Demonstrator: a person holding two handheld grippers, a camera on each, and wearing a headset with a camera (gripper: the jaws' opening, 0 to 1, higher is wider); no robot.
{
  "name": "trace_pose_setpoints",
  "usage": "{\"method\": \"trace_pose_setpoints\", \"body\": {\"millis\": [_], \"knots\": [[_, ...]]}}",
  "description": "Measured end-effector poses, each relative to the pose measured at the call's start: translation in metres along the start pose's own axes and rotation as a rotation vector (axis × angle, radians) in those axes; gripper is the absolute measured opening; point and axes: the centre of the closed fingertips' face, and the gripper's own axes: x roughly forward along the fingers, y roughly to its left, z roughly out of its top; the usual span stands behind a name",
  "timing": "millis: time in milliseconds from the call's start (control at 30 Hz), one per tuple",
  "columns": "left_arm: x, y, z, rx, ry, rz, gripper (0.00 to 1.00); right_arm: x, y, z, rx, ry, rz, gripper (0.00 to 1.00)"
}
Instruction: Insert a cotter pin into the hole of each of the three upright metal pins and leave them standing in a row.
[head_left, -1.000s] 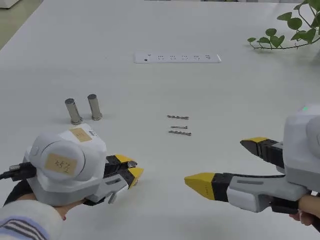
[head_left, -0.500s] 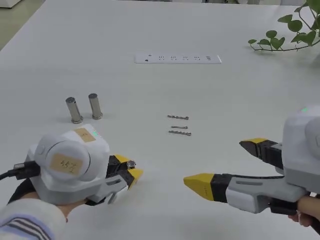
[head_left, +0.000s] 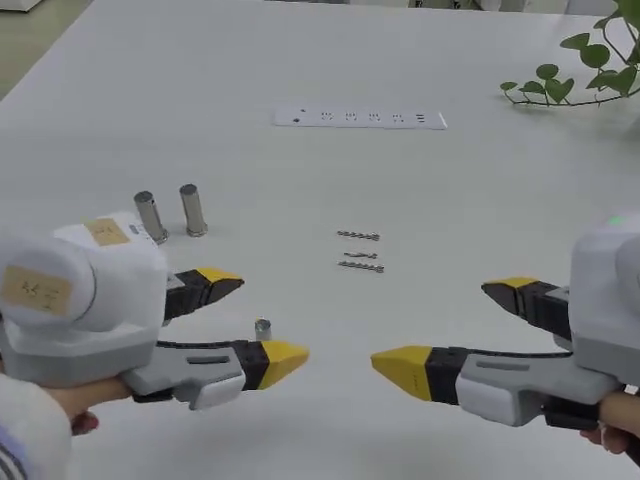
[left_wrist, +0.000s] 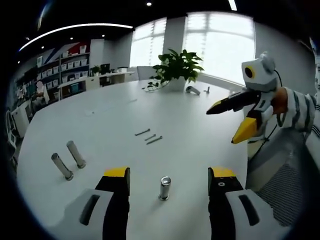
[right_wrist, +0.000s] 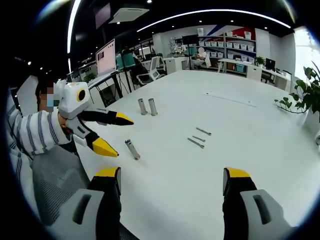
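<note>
Metal pin (head_left: 263, 328) clear inside parted left claw (head_left: 272, 318)

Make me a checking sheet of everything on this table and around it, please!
Surface: white table, bare parts look clean.
Job's things: two back pins stand side by side; the third pin stands nearer; three cotter pins lie loose mid-table, none inserted.
Clutter: a power strip at the far side.
Grippers: left gripper open, jaws either side of the third pin, touching neither; right gripper open, holding nothing.
Cables: nothing seen.
Surroundings: a leafy plant at the table's far right; windows and shelves beyond.
</note>
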Motion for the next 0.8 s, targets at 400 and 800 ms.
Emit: {"method": "trace_pose_setpoints", "body": {"millis": [400, 800], "knots": [[-0.027, 0.011, -0.008, -0.077, -0.018, 0.062, 0.91, 0.006, -0.001, 0.006, -0.037, 0.025, 0.022, 0.79], [-0.045, 0.014, -0.011, -0.136, -0.062, 0.112, 0.99, 0.015, -0.017, 0.024, -0.117, 0.064, 0.006, 0.75]]}}
